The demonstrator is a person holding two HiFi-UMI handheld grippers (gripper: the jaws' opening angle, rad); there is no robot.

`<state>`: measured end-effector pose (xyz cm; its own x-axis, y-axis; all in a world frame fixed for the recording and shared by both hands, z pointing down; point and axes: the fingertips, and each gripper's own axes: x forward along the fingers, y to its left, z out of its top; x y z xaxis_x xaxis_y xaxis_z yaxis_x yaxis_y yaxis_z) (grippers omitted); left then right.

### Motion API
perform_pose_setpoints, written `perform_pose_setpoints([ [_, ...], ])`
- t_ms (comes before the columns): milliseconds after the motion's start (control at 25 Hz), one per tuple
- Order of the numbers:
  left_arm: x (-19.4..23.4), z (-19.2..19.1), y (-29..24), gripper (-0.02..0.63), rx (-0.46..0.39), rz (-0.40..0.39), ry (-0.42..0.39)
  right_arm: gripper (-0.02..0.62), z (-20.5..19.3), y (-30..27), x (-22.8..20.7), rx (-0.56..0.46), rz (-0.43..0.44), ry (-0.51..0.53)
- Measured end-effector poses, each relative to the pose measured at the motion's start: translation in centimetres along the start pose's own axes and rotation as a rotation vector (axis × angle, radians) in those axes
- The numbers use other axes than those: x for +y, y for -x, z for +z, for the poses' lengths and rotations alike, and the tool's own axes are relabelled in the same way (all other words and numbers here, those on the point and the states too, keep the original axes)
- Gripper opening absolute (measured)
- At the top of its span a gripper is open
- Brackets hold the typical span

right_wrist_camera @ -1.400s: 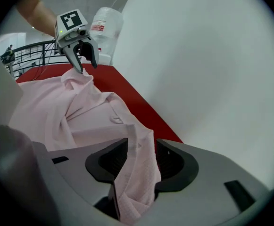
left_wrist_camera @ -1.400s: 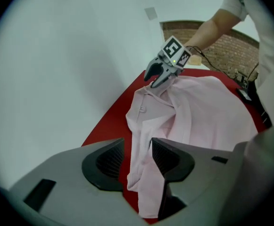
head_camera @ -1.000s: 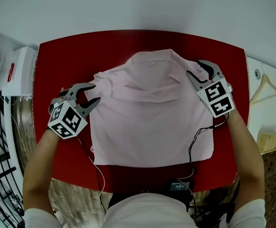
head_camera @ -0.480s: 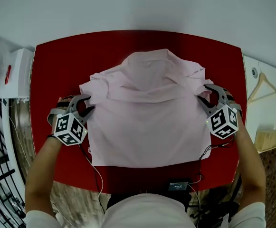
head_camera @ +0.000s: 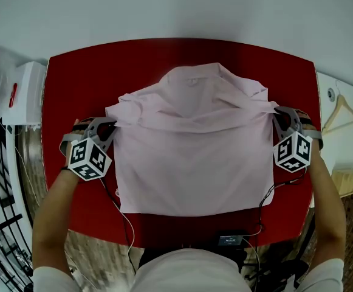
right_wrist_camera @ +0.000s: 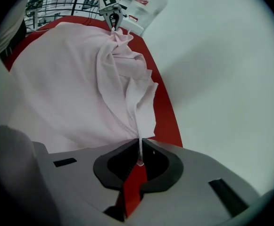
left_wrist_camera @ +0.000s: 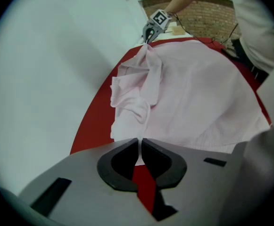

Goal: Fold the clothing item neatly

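Head view | left tool [head_camera: 110,125], right tool [head_camera: 277,115] just closed — pinching shirt [head_camera: 191,157] edges | table [head_camera: 79,78] shows around

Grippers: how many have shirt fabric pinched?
2. The left gripper pinches the pink shirt at the head view's left edge, the right gripper at the right edge; both have just closed.

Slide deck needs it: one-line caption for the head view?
Jaws just closed, the left gripper and right gripper pinch opposite sides of the pink shirt lying on the red table.
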<state>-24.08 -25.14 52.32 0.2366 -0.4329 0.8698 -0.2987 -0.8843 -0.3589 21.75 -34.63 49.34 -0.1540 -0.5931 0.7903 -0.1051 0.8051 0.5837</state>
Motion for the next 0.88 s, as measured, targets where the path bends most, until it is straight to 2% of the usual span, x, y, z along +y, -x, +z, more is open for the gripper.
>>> perform_pose_setpoints([
  [320, 5.7, -0.3, 1.1, 0.021, -0.102, 0.023, 0.251, 0.031, 0.0, -1.7, -4.5, -0.006, -0.013, -0.123],
  [640, 9.4, -2.2, -0.6, 0.021, -0.113, -0.035, 0.458, 0.031, -1.8, -5.7, -6.3, 0.055, 0.044, -0.307],
  [880, 11.9, -3.3, -1.8, 0.03, -0.181, -0.088, 0.73, 0.032, -3.1, -8.1, -5.3, 0.123, 0.092, -0.467],
])
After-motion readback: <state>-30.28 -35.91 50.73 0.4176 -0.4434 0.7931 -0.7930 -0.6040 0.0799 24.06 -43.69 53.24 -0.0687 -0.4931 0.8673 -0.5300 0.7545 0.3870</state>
